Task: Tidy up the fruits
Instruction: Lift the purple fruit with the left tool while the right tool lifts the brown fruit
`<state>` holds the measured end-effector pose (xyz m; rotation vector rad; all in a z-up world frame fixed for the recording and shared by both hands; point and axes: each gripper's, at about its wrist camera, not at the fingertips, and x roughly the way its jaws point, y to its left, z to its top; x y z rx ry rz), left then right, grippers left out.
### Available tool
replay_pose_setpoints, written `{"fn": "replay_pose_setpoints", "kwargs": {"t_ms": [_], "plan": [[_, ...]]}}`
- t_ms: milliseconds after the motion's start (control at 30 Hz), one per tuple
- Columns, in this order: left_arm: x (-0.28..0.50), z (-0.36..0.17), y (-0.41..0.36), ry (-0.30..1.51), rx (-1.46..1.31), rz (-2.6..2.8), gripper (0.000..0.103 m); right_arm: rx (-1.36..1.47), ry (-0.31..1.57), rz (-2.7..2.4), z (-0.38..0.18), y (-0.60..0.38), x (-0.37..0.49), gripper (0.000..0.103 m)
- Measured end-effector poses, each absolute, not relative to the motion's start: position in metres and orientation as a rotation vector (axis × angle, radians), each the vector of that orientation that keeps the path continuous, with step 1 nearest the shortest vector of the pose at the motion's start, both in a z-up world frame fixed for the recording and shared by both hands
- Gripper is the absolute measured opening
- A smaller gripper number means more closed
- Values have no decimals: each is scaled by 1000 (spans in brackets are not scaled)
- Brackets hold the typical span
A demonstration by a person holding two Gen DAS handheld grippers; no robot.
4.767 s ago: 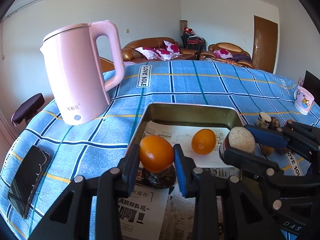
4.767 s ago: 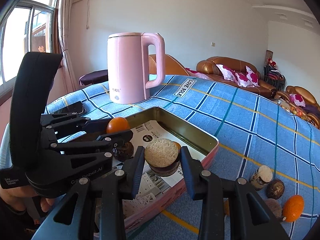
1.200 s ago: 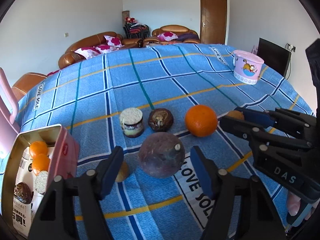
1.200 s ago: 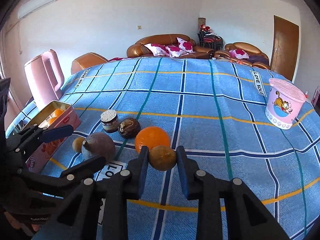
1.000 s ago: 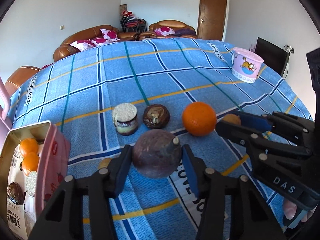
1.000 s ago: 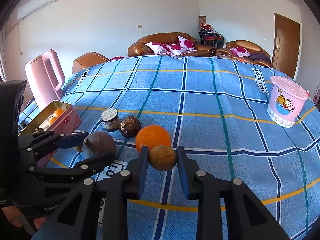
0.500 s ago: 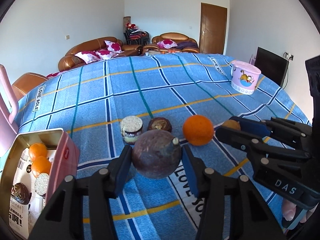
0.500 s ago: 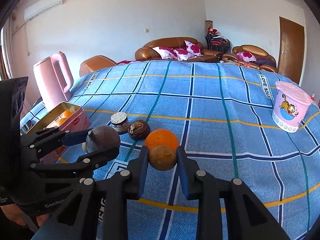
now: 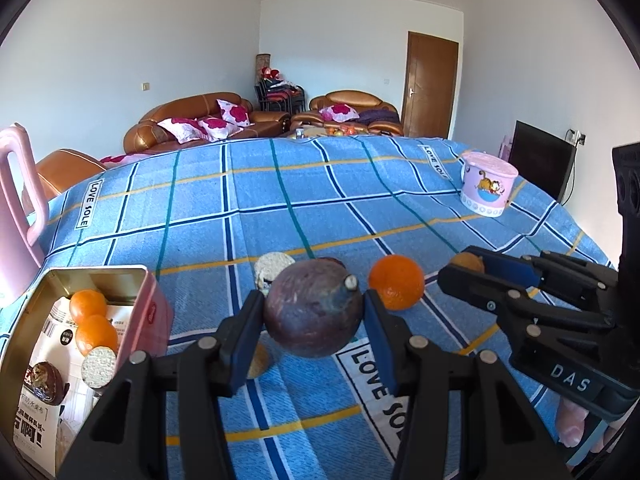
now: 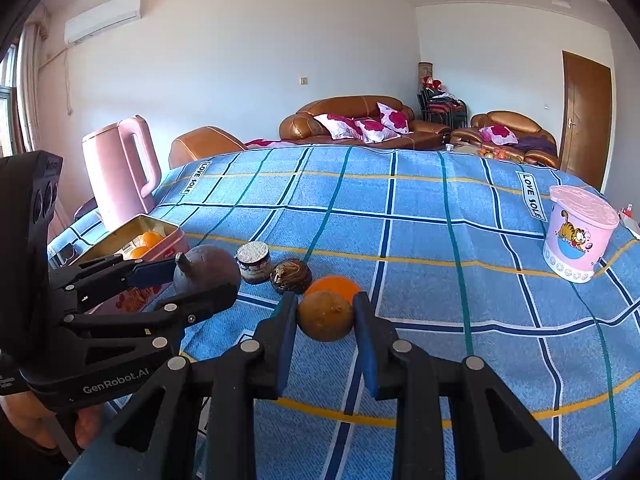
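pink tin [image 9: 154,312] far left on blue checked cloth [image 9: 320,200], two oranges inside | left gripper [image 9: 314,316] clamped on dark purple round fruit [image 9: 312,308], held off cloth | loose orange [image 9: 396,287] on cloth | right gripper [image 10: 325,316] clamped on small brown-yellow fruit [image 10: 325,317]

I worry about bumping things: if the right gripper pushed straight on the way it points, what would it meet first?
Probably the orange on the cloth, right behind the brownish fruit that the right gripper is shut on. Depth is hard to judge, but they look nearly touching.
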<state>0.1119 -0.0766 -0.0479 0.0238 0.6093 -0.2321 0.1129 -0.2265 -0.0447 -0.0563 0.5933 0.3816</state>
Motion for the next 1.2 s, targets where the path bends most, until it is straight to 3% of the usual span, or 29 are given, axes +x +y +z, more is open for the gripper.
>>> {"fn": "replay_pose_setpoints", "kwargs": {"t_ms": [1200], "plan": [[88,-33,-67,458,7,-164,52,-72,447,381,-32,-229,90,30]]}}
